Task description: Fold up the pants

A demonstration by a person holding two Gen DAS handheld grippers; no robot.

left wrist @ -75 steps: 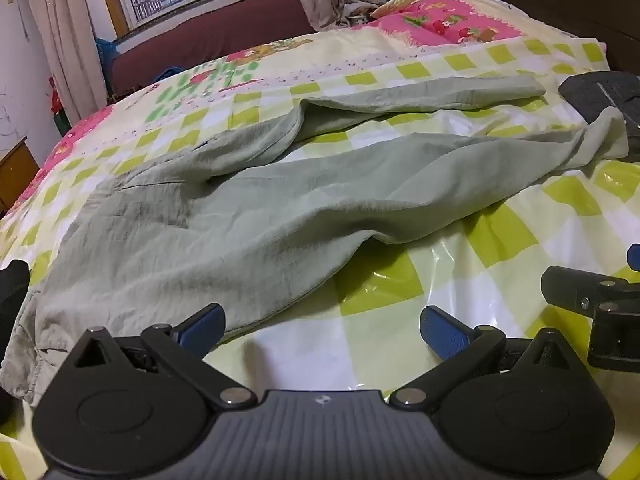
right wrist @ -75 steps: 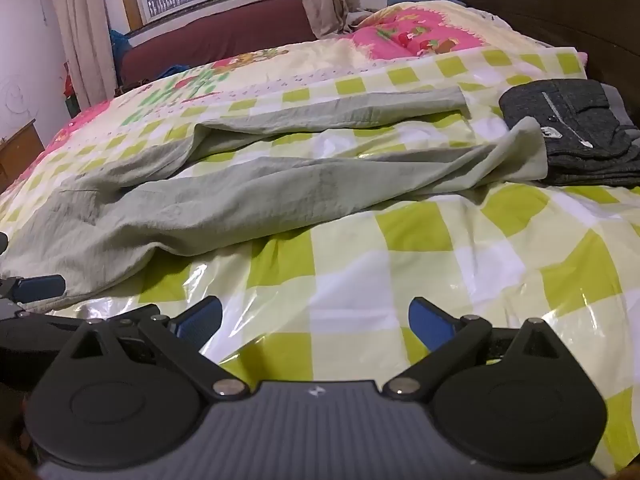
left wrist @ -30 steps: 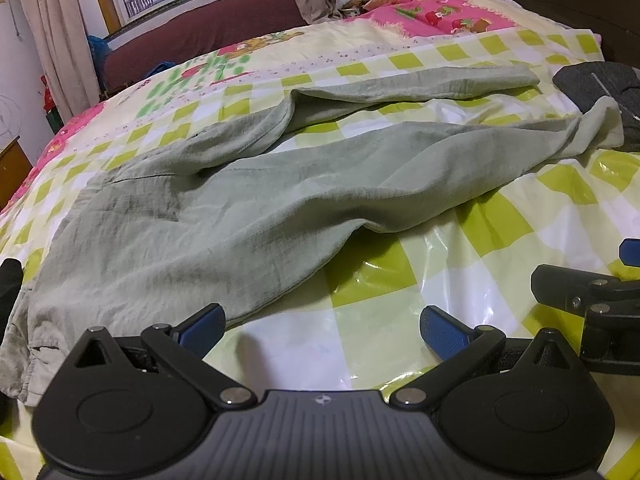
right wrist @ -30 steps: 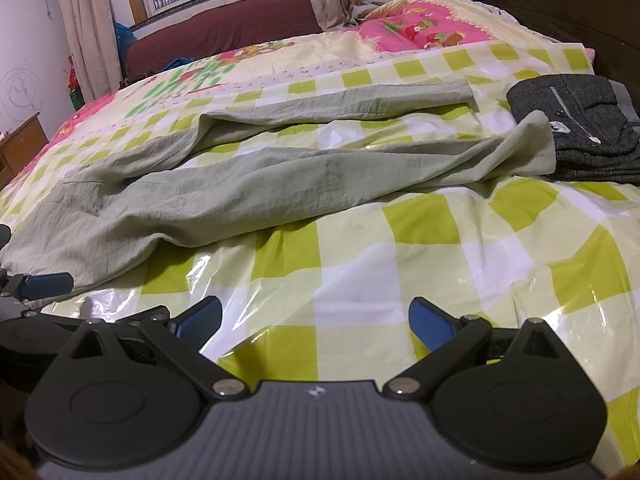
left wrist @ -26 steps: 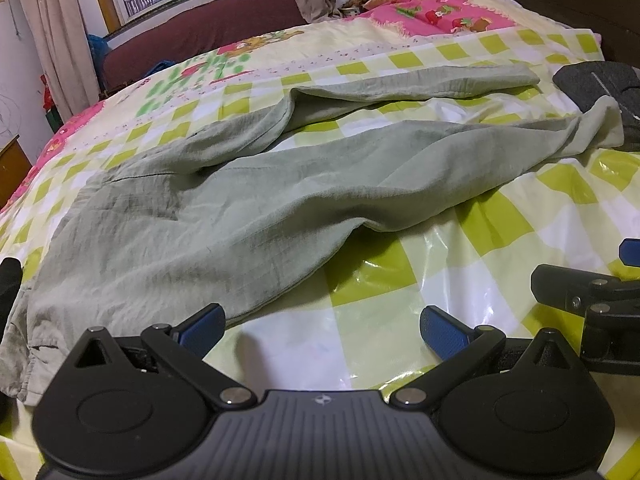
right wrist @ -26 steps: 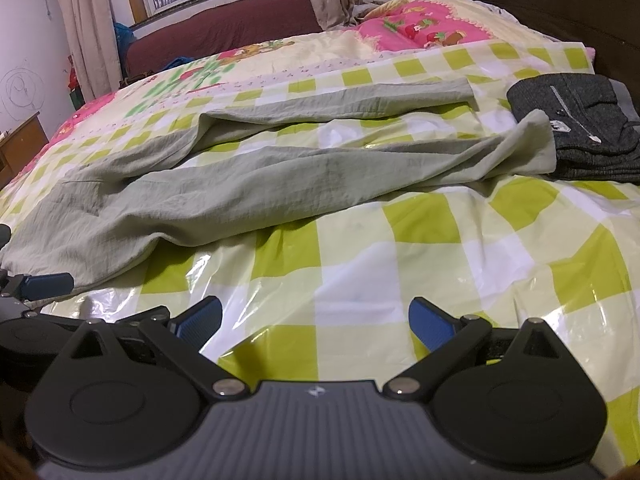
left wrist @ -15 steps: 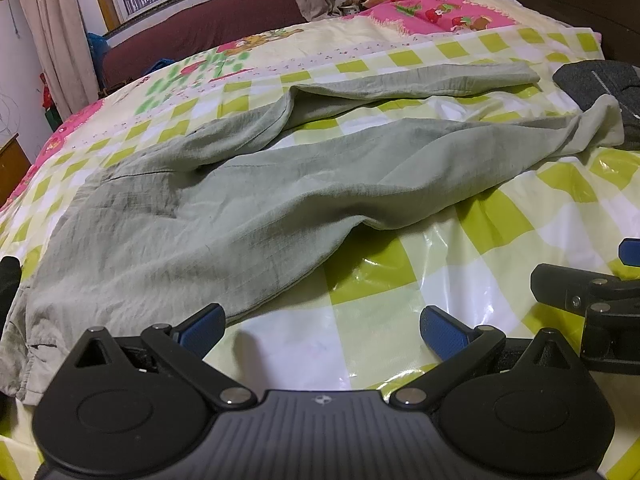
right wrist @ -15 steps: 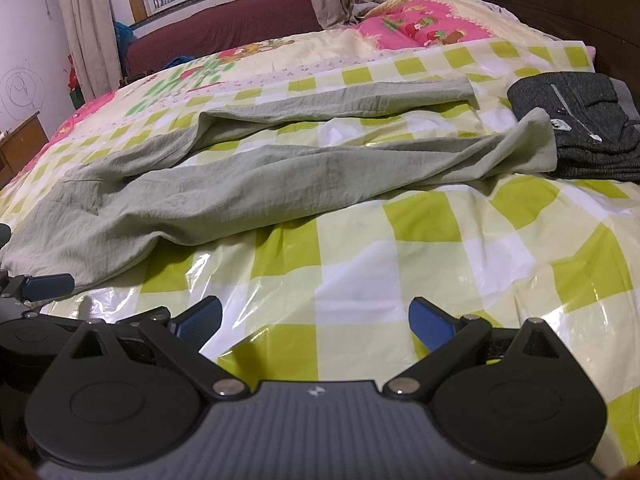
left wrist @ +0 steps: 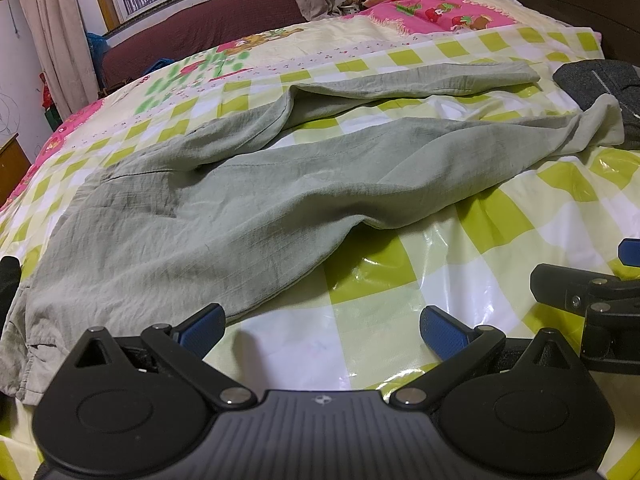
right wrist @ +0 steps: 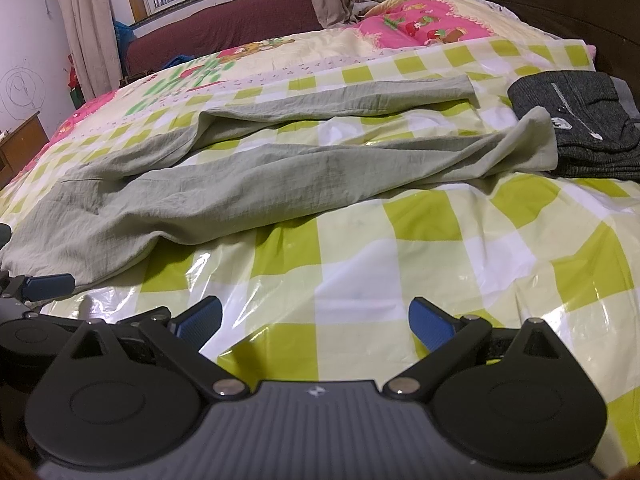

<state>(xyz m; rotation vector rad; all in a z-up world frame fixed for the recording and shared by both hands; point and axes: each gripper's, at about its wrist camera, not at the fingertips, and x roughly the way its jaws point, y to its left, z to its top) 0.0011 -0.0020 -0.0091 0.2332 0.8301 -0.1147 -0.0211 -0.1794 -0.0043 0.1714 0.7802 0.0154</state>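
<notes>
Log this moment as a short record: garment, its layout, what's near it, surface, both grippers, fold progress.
garment: light green pants, unfolded
layout: waist at the left, two legs spread apart toward the right
near leg end: lies against the dark grey folded clothes
surface: green and white checked plastic sheet over the bed
left gripper: open, empty, above the sheet by the pants' near edge
right gripper: open, empty, above bare sheet
fold progress: no fold made yet
</notes>
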